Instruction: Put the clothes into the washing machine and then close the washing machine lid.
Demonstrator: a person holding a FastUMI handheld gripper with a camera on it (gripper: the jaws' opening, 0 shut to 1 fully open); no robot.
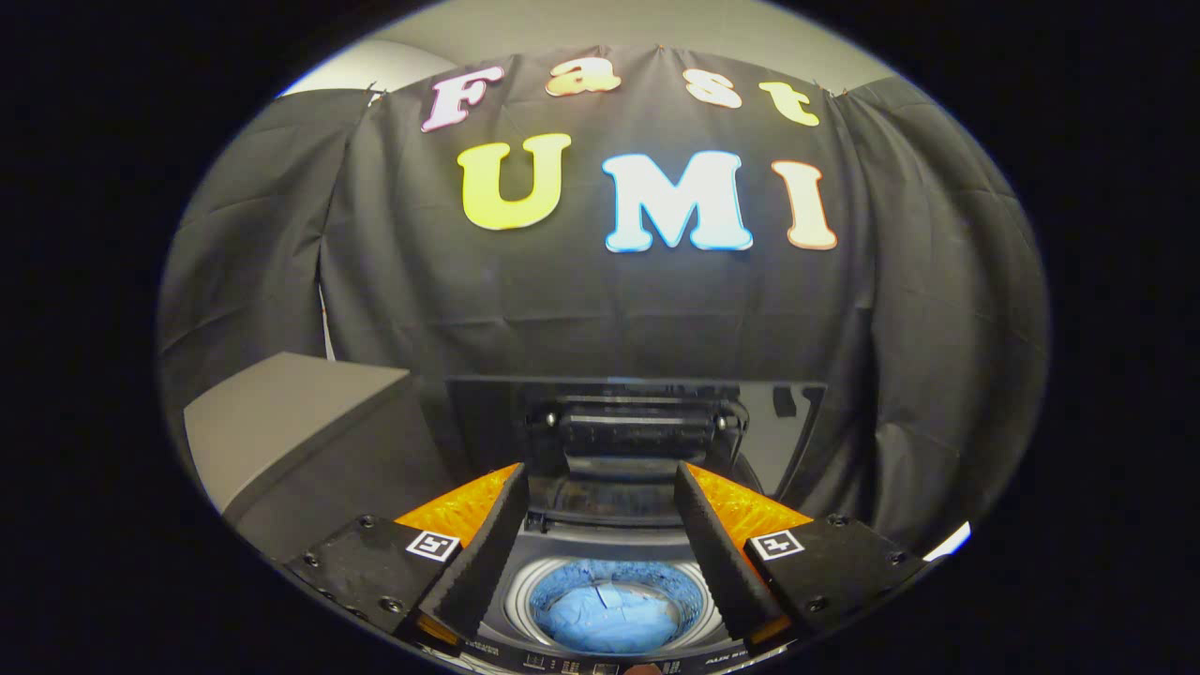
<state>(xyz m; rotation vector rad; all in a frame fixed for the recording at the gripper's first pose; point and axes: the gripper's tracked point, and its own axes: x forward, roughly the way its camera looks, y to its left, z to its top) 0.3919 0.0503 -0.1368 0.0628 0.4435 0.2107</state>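
A top-loading washing machine (609,553) stands below and ahead of my fingers. Its round drum holds a light blue piece of clothing (611,614), seen between and below the fingers. The dark lid (637,417) stands raised upright at the back of the machine, just beyond the fingertips. My gripper (600,473) is open above the drum, and nothing sits between its black-padded, orange-backed fingers (483,553).
A grey box-like surface (291,427) stands to the left of the machine, close to the left finger. Black cloth hangs behind and around the machine. The machine's control strip (609,664) runs along its near edge.
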